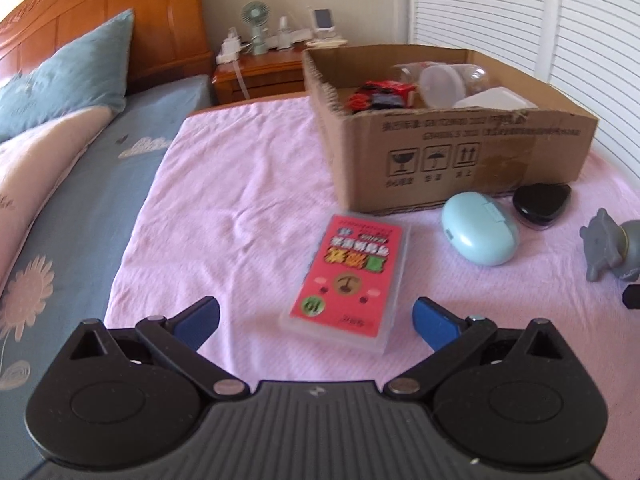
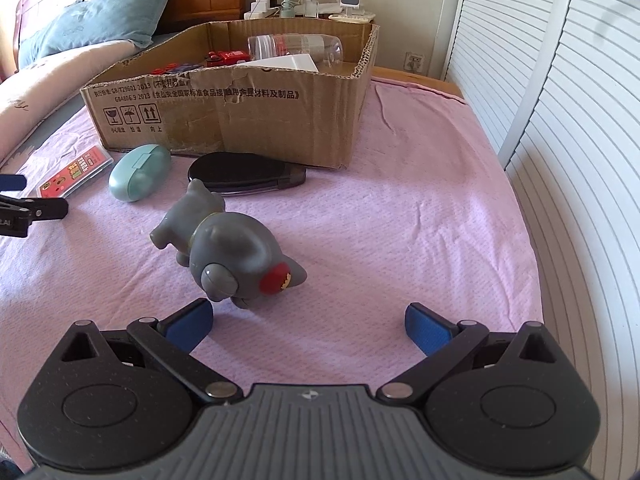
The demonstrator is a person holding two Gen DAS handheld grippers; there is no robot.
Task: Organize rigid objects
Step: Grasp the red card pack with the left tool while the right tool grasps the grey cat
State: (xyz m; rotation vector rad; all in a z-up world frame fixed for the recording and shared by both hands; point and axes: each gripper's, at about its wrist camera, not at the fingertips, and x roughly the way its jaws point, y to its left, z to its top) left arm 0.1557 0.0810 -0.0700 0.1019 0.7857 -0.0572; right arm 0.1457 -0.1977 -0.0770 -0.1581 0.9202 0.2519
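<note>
Left gripper [image 1: 316, 316] hangs with fingers spread wide and empty, the near end of one red card case [image 1: 347, 276] lying flat on the pink cloth [image 1: 224, 200] just ahead between them; right gripper [image 2: 308, 318] likewise wide and empty, one grey toy animal [image 2: 228, 248] on its side just ahead of its left finger. The case appears a hard clear plastic shell, judged light, stiff and slippery, best pinched across its narrow width at the long edges. The toy looks moulded, light and rounded, likely to roll; the body behind the head offers the surest hold. Further on, one pale blue oval case [image 1: 479, 229], smooth and curved, so prone to slip, and one glossy black case [image 2: 244, 170], low and flat, lie just before the cardboard box [image 2: 256, 120]. Loose items counted: four. Inside the box: red toys, one clear jar on its side, white containers, number uncertain
</note>
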